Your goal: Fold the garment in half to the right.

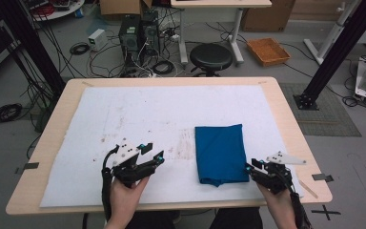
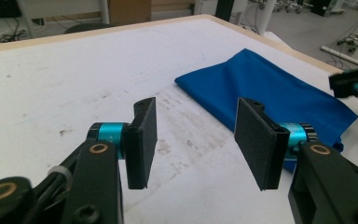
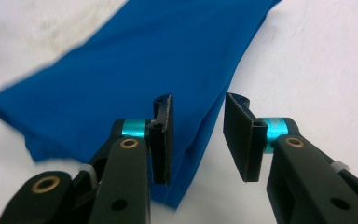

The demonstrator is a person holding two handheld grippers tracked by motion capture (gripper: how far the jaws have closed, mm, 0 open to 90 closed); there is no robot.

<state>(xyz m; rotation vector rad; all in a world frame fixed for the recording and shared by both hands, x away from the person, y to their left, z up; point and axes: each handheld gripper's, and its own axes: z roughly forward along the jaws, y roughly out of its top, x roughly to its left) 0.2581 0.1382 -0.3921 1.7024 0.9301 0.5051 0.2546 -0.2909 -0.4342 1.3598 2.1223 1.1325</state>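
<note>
A blue cloth [image 1: 220,152] lies folded into a rectangle on the white mat [image 1: 138,109], right of the table's middle. My left gripper [image 1: 153,151] hovers to the cloth's left, apart from it, jaws open and empty. In the left gripper view its jaws [image 2: 196,135] stand wide, with the cloth [image 2: 270,88] ahead on the right and the other gripper [image 2: 354,83] beyond it. My right gripper [image 1: 253,167] sits at the cloth's near right corner. In the right gripper view it [image 3: 198,135] is open just over the cloth's edge [image 3: 135,65], nothing pinched between the pads.
The mat covers most of a light wooden table [image 1: 286,119]. Behind the table on the floor are a black stool [image 1: 211,56], computer towers [image 1: 138,33] with tangled cables, and an orange tray [image 1: 268,50]. Black frame posts [image 1: 336,52] rise at both sides.
</note>
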